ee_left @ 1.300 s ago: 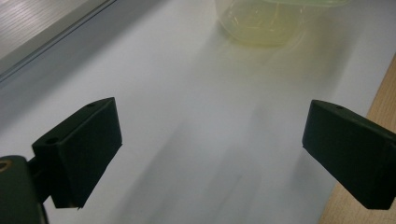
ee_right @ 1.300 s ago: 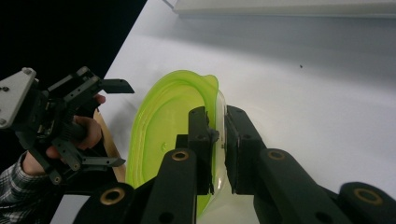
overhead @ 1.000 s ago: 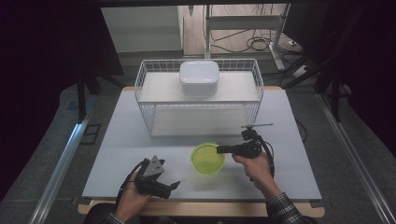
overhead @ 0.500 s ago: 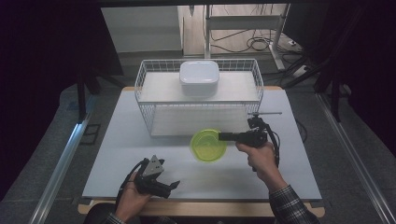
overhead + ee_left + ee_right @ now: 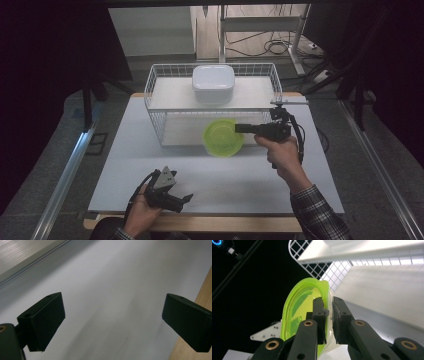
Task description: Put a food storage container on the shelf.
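A lime-green translucent bowl (image 5: 223, 137) hangs above the table just in front of the white wire basket (image 5: 165, 122). My right gripper (image 5: 240, 128) is shut on its right rim. In the right gripper view the two jaws pinch the bowl's (image 5: 299, 307) wall, my right gripper (image 5: 329, 315) pointing toward the basket's (image 5: 312, 257) mesh. My left gripper (image 5: 186, 199) rests open near the table's front edge, held low in a hand. Its jaws stand wide apart over bare white tabletop (image 5: 112, 290) in the left gripper view, my left gripper (image 5: 112, 322) holding nothing.
A white lidded box (image 5: 213, 83) sits on the upper shelf of the wire basket. The white tabletop (image 5: 125, 150) has a wooden front edge (image 5: 240, 223). Dark floor, metal rails and cables surround the table.
My right gripper has carried the green bowl up and away from the person, from mid-table to the basket's front. The left gripper has stayed put.
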`<state>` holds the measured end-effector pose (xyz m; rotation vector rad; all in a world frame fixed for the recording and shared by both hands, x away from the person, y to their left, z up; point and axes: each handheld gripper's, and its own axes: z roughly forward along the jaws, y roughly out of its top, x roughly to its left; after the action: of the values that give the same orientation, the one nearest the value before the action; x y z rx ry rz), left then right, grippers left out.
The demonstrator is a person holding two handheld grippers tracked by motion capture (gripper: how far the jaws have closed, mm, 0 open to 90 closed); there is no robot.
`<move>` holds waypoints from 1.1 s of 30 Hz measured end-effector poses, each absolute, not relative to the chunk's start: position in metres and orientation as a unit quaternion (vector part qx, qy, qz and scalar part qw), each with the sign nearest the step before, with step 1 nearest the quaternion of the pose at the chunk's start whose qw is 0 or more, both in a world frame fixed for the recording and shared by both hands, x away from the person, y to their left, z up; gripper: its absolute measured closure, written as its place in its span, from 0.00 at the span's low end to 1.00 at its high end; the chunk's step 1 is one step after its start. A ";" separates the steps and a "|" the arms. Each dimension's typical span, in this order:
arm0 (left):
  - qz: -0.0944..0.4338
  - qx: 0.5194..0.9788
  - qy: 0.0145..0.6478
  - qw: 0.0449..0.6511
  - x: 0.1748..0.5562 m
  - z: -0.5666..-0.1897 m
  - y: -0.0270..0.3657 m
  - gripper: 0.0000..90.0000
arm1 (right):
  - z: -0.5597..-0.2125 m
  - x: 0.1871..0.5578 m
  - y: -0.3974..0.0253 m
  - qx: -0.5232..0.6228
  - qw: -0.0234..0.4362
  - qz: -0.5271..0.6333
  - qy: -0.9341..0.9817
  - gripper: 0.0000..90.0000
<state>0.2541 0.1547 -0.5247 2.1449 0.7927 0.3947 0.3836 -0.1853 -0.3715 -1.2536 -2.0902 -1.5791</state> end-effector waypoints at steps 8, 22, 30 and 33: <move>0.154 0.846 0.315 0.401 0.255 -0.525 0.155 0.05 | -0.347 0.392 -0.185 -0.430 0.114 -0.554 -0.703 0.91; 0.151 0.847 0.315 0.399 0.256 -0.525 0.154 0.05 | -0.310 0.405 -0.182 -0.427 0.105 -0.575 -0.690 0.91; 0.150 0.849 0.316 0.397 0.256 -0.525 0.154 0.05 | -0.295 0.413 -0.177 -0.431 0.099 -0.582 -0.682 0.91; 0.150 0.849 0.315 0.397 0.256 -0.525 0.154 0.05 | -0.289 0.416 -0.175 -0.433 0.095 -0.583 -0.681 0.91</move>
<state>0.2558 0.1544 -0.5254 2.1512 0.7987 0.3789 0.4161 -0.1748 -0.2886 -1.2849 -2.0180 -1.7281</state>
